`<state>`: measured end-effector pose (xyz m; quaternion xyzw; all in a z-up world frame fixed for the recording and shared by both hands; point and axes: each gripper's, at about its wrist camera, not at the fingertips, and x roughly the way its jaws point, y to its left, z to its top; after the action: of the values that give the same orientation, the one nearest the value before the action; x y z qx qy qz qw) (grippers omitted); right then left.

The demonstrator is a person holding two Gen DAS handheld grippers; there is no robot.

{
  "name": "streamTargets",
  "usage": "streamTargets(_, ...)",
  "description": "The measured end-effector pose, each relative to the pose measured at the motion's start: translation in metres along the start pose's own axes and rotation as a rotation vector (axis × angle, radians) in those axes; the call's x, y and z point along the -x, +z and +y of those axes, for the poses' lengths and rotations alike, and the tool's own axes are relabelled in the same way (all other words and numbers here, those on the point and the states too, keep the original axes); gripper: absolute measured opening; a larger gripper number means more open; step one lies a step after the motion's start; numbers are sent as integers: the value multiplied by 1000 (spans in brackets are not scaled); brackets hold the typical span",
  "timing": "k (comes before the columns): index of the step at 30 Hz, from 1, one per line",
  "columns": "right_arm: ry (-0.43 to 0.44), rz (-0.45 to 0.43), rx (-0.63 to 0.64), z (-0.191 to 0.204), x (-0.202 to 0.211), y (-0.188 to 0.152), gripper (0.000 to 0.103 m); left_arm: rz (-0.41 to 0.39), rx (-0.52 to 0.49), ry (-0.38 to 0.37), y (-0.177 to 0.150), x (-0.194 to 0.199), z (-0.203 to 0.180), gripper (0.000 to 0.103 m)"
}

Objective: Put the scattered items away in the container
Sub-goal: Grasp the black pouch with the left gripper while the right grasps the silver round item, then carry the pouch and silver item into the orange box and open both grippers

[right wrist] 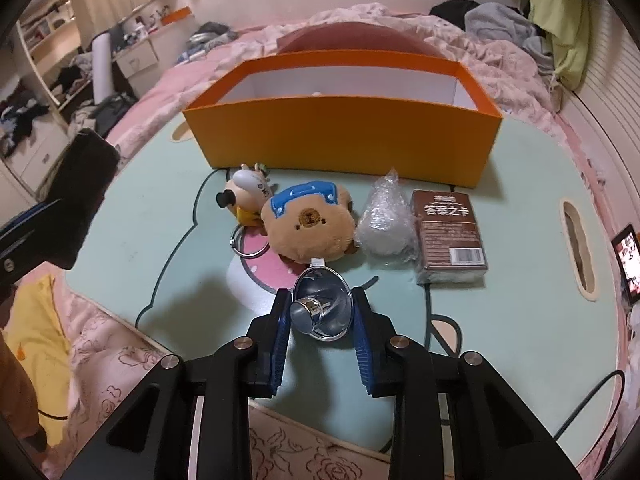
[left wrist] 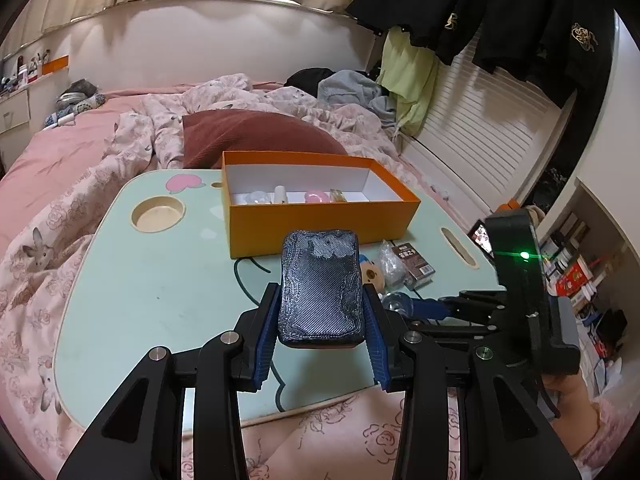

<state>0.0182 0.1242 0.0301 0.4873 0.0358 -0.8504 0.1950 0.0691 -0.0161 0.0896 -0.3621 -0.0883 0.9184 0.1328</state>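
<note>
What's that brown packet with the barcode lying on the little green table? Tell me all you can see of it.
The brown packet is a flat rectangular box, apparently sealed in clear film, printed with white Chinese characters on top, small text below and a white barcode near its near edge. It lies flat on the green table, in front of the orange box and apart from it. A crumpled clear plastic bag sits against its left side. Neither gripper touches it.

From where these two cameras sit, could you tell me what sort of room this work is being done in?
Almost certainly a lived-in bedroom. The work surface is a mint lap table set on a bed with a pink floral duvet, a padded headboard stands behind it, and dark clothes hang at the right.
</note>
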Motion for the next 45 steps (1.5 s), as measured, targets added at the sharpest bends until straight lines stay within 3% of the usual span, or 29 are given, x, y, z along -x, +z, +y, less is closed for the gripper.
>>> streamTargets(8,37,-69,-35,-9,26,15,28,15,9,-3,9,-9,2,41)
streamTargets(19,-46,-221,-79,-35,45,109,28,36,-32,48,84,-67,5,41)
streamTargets(26,-115,-175,-91,-44,8,142,28,86,-25,75,110,-113,16,41)
streamTargets(31,-130,-114,-115,-51,-21,144,28,132,14,92,114,-138,27,41)
streamTargets(38,-142,-97,-126,-58,-33,145,29,155,26,116,112,-148,33,41)
streamTargets(40,-139,-105,-135,-59,-31,146,33,155,39,120,112,-147,35,41)
streamTargets(42,-131,-123,-147,-61,-25,144,49,152,52,116,112,-144,37,41)
streamTargets(45,-126,-164,-156,-60,-14,140,53,129,55,108,114,-132,36,45)
